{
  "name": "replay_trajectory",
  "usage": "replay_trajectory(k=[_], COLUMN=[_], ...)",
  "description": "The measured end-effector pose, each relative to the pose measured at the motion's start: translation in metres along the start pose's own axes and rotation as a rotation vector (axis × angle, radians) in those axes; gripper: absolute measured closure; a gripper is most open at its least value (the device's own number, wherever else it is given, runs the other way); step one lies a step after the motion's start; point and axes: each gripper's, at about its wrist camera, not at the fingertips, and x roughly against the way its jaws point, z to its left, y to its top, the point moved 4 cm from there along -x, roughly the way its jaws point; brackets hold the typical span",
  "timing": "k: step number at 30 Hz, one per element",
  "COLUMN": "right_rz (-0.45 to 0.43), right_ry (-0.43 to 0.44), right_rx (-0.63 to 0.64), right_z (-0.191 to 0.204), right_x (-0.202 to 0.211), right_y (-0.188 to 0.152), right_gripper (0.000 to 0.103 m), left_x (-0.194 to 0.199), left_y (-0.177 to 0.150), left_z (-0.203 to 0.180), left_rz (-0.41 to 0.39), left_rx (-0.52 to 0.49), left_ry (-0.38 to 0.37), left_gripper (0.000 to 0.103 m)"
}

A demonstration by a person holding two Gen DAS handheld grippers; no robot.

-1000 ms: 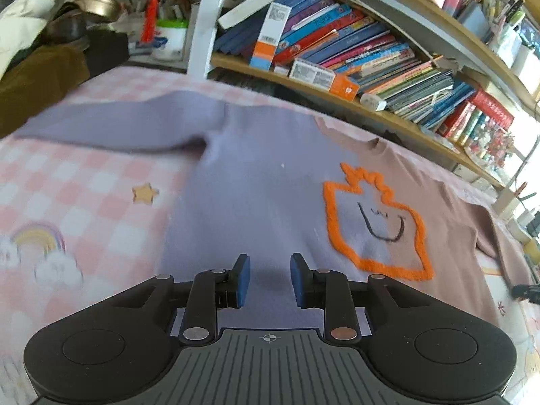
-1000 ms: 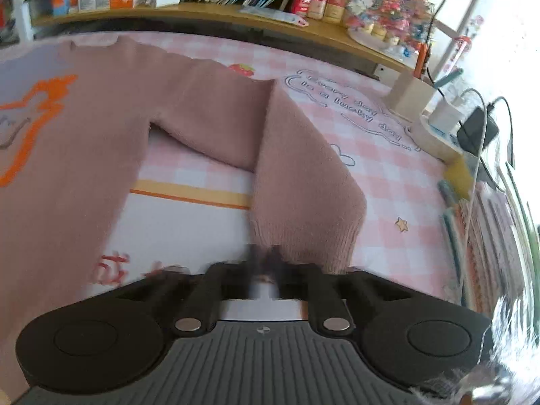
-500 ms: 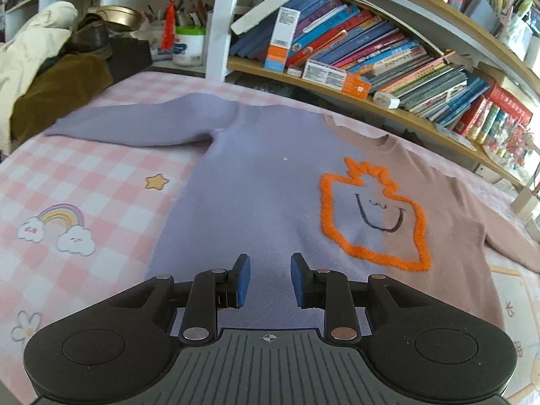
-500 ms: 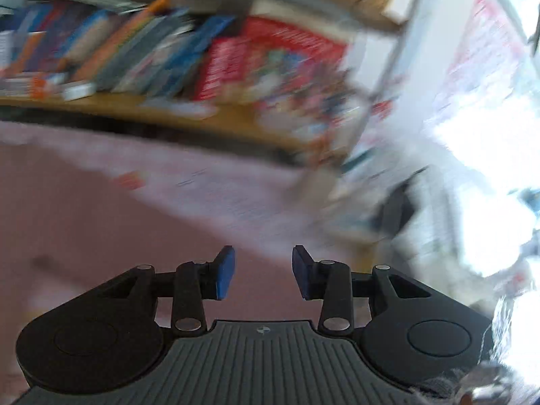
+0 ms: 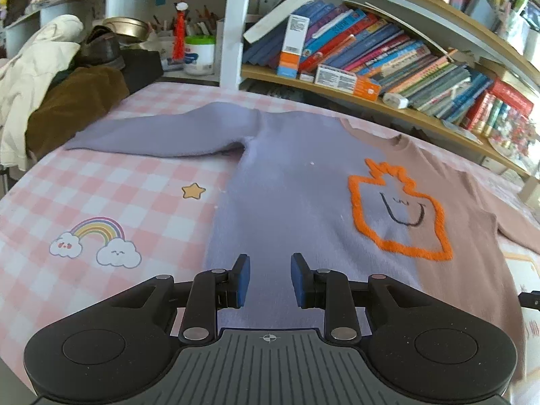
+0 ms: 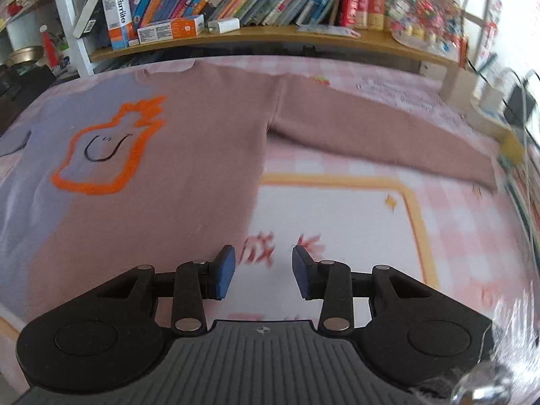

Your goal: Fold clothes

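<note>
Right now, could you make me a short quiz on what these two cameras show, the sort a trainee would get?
1. True or false: the sweater lies spread flat with both sleeves stretched out to the sides.
2. What colour is the outline stitched on the sweater's front?
A. green
B. orange
C. black
3. Fill in: the left gripper has its fingers ____ and holds nothing, as does the right gripper.

Key: 1 true; 2 B; 3 open.
</note>
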Motion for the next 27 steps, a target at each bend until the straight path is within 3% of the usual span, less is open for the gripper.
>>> replay_trajectory(k=[9, 13, 23, 26, 27], right_rz=[0.016, 0.024, 0.004, 0.005, 0.006], right_ry=[-0.028, -0.031, -0.069, -0.077, -0.075], right_rx=[-0.159, -0.212, -0.270, -0.270, -0.264], right_z=[0.021, 0.035, 0.049, 0.049, 0.050], right_x=[0.035, 0.047, 0.054, 0.053, 0.052], right_y=[-0.042, -0.063, -0.075, -0.074, -0.073], right_gripper=[0.067, 0.067, 0.067, 0.075, 0.078], left_x=[0.020, 0.026, 0.016, 0.011, 0.010], left_y=[-0.017, -0.021, -0.028, -0.031, -0.032], left_z=[0.034, 0.045, 0.049, 0.046, 0.045], left_rz=[0.032, 0.035, 0.095, 0.122, 0.128], left_rx=[-0.019, -0.028, -0.001, -0.015, -0.020], left_ry=[-0.065, -0.078, -0.097, -0.097, -0.097], left_gripper=[0.075, 0.056, 0.057, 0.060, 0.067])
